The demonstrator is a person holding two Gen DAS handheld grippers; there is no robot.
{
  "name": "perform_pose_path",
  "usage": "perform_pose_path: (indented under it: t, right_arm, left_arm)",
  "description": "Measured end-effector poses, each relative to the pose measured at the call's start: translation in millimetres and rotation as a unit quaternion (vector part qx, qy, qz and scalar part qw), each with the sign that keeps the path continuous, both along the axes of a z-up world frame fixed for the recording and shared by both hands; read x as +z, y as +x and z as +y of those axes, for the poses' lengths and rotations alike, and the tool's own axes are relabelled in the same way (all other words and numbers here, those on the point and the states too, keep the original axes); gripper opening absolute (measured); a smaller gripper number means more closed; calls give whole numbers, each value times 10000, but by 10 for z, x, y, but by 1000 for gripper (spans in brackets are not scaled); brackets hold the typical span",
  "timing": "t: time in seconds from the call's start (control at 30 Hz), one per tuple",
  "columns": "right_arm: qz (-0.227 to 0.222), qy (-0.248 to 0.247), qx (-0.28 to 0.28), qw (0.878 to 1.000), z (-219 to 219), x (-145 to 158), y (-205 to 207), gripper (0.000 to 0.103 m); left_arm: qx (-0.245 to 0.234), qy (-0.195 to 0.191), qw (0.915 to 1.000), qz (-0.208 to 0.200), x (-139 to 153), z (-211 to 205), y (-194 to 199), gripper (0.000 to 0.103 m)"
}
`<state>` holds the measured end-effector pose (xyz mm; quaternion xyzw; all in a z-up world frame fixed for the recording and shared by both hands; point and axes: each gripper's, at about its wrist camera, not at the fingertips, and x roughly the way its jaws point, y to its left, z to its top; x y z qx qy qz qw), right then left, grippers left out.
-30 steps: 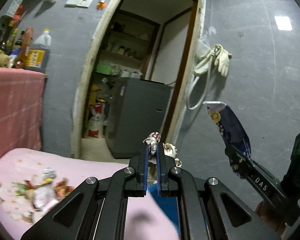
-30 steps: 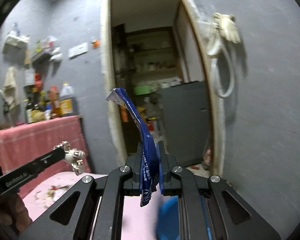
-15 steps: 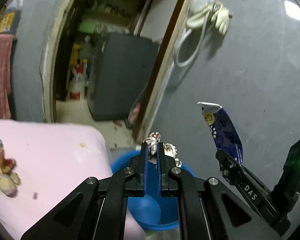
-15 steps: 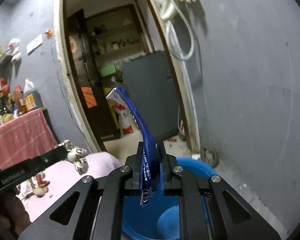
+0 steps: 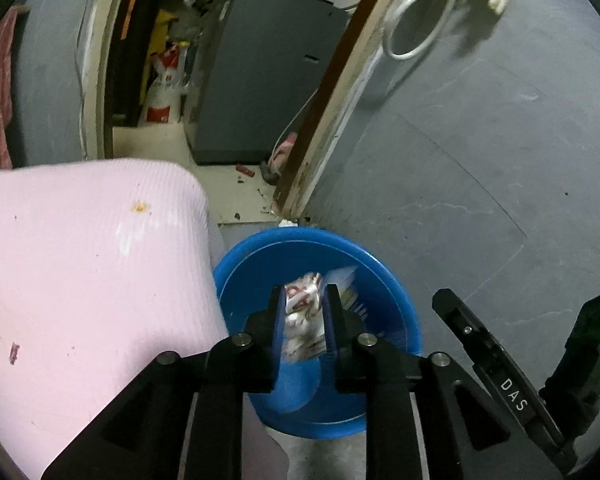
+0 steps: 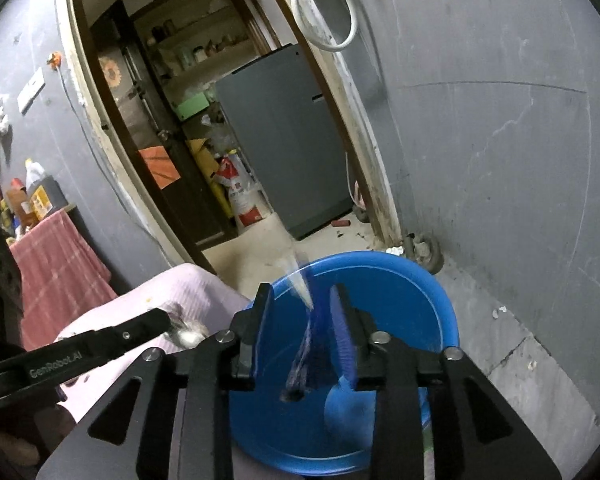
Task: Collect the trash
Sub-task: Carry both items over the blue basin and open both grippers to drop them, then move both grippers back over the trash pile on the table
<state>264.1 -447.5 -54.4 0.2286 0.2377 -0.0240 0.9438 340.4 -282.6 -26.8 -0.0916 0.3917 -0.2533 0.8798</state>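
The left claw (image 5: 303,312) has its jaws parted, and a crumpled white-and-red wrapper (image 5: 303,320) sits blurred in the gap between them, apparently loose rather than pinched, though the smear makes contact hard to judge. It hangs directly over the blue basin (image 5: 396,292), which stands on the floor just beside the rounded corner of the pink tabletop (image 5: 84,272). A small orange speck and a few crumbs mark that pink surface. The right claw (image 6: 303,320) is likewise spread wide, its blue-lined fingers (image 6: 342,328) standing clear on either side of a long blue wrapper (image 6: 306,344) that shows streaked and blurred between them, above the same basin (image 6: 432,296). In the left wrist view the right claw (image 5: 444,300) appears at the lower right as a black finger printed DAS, with a green light on the body behind it; in the right wrist view the left claw (image 6: 160,320) reaches in from the lower left over the pink tabletop edge (image 6: 172,284). Beyond the basin rises a grey wall (image 6: 500,140) and a worn wooden door frame (image 5: 324,120). Through the doorway stands a grey cabinet (image 6: 284,136) with a red-and-white sack (image 6: 240,196) beside it. A white hose (image 5: 424,12) hangs looped on the wall, and a red checked cloth (image 6: 56,264) drapes a counter at far left.
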Motion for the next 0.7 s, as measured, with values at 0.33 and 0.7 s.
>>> perform_pose_path:
  t: [0.33, 0.7]
  right_arm:
    - [-272, -87, -65, 9996, 38, 115, -54, 48]
    - [-1575, -739, 145, 9846, 484, 674, -348, 98]
  left_arm:
    - [275, -87, 9991, -298, 184, 297, -132, 48]
    - [1202, -135, 9761, -1807, 748, 1103, -685, 95]
